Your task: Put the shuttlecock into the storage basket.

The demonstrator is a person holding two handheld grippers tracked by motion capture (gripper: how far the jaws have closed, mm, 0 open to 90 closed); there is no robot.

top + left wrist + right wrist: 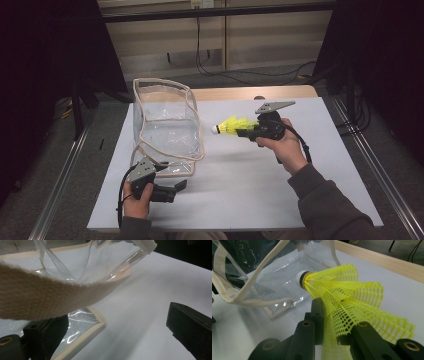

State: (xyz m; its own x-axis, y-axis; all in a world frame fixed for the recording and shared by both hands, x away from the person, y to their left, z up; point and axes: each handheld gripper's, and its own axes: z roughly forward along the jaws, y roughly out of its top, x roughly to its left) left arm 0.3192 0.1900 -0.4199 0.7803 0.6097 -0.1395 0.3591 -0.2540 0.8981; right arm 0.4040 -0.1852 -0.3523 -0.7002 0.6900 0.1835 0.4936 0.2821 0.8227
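Observation:
A yellow mesh shuttlecock point(231, 125) with a white cork tip hangs above the white mat, cork pointing left toward the bag. My right gripper point(245, 131) is shut on its skirt; in the right gripper view the two black jaws point(337, 317) squeeze the yellow netting point(352, 297). A clear plastic bag point(165, 125) with beige webbing trim stands open at the left of the mat. My left gripper point(177, 187) rests low by the bag's near corner, pointing right. Its jaws point(117, 317) stand wide apart, and the beige strap point(50, 297) crosses just ahead of them.
The white mat point(250, 180) covers a wooden table whose far edge point(240, 92) shows behind the bag. Metal rails run along both sides of the table, and cables lie on the floor beyond it. The person's sleeve point(325, 200) comes in from the bottom right.

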